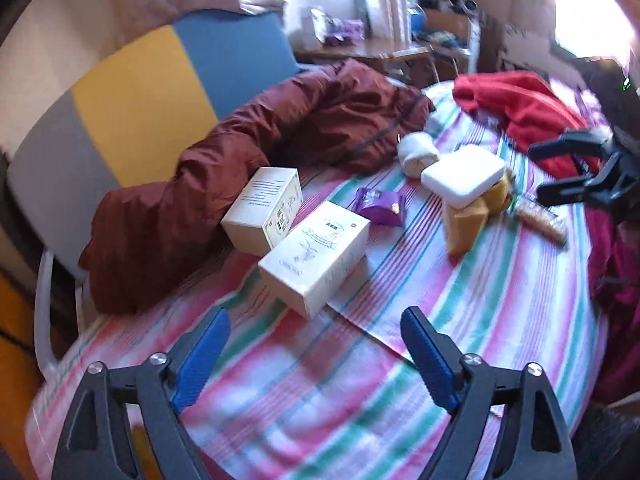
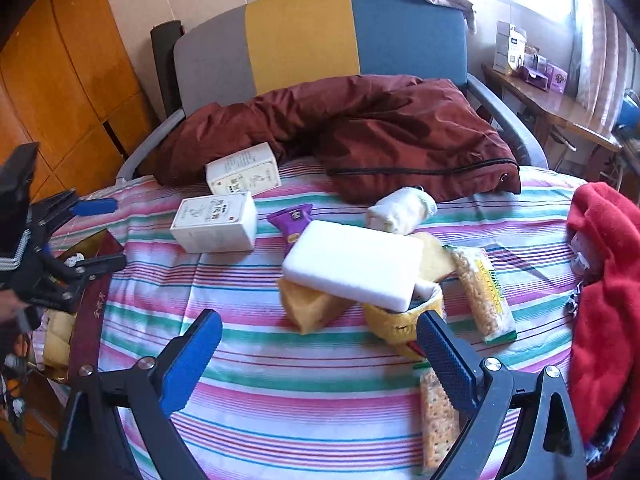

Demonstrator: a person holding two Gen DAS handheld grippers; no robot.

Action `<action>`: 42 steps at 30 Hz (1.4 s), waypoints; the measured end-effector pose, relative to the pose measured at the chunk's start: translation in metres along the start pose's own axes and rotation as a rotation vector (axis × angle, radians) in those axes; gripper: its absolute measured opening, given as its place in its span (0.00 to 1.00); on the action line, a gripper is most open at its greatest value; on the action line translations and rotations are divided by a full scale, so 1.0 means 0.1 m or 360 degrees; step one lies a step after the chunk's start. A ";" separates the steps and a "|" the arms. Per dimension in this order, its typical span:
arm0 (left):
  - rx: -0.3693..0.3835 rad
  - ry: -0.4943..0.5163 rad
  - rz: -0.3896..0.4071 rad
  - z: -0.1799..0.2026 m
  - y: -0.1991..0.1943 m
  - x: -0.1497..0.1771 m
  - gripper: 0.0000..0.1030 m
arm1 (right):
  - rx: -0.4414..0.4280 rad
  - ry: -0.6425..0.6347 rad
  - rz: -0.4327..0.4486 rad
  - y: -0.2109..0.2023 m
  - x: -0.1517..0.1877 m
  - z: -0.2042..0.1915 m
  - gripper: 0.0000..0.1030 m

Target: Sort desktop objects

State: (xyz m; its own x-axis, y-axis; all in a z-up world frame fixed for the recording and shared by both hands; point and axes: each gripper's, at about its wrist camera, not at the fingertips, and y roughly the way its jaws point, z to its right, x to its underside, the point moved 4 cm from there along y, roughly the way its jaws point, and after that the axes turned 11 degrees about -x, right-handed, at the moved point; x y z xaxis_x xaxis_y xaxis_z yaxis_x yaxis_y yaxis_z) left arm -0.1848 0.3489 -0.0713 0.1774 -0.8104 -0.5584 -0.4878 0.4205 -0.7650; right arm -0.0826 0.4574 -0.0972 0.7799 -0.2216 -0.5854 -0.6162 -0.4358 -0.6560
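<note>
On the striped cloth [image 1: 460,300] lie two white boxes, a near one [image 1: 316,254] [image 2: 216,222] and a far one [image 1: 264,210] [image 2: 242,170]. A purple packet [image 1: 380,205] [image 2: 292,218], a white block [image 1: 464,176] [image 2: 356,262] on yellow sponges [image 1: 466,222] [image 2: 308,308], a white roll [image 1: 416,152] [image 2: 400,210] and a snack bag [image 2: 482,292] lie further right. My left gripper [image 1: 316,330] is open, just short of the near box. My right gripper [image 2: 320,334] is open, near the sponges; a cracker pack [image 2: 438,420] lies under its right finger.
A maroon jacket [image 1: 280,140] [image 2: 380,132] lies along the table's far side, against a grey, yellow and blue chair [image 2: 304,32]. Red clothing [image 1: 528,108] [image 2: 608,280] covers the right side. A dark red box [image 2: 90,300] sits at the left edge.
</note>
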 end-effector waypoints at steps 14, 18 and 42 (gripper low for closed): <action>0.0070 0.0399 -0.0098 0.06 0.81 -0.35 0.98 | -0.0090 -0.0253 -0.0210 0.14 -0.14 0.07 0.97; 0.0094 0.0493 -0.0114 0.16 0.91 -0.37 0.95 | -0.0077 -0.0479 -0.0385 0.24 -0.24 0.02 1.00; 0.0181 0.0283 -0.0201 0.20 0.94 -0.08 0.50 | -0.0202 -0.0735 -0.0937 0.99 -0.24 0.06 0.56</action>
State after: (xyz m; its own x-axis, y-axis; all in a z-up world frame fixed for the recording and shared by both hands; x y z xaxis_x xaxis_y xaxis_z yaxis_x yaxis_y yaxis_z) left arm -0.2145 0.4033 -0.1448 0.0729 -0.9141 -0.3988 -0.3703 0.3465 -0.8618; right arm -0.1628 0.4253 -0.1510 0.8338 0.4542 -0.3139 -0.0735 -0.4722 -0.8784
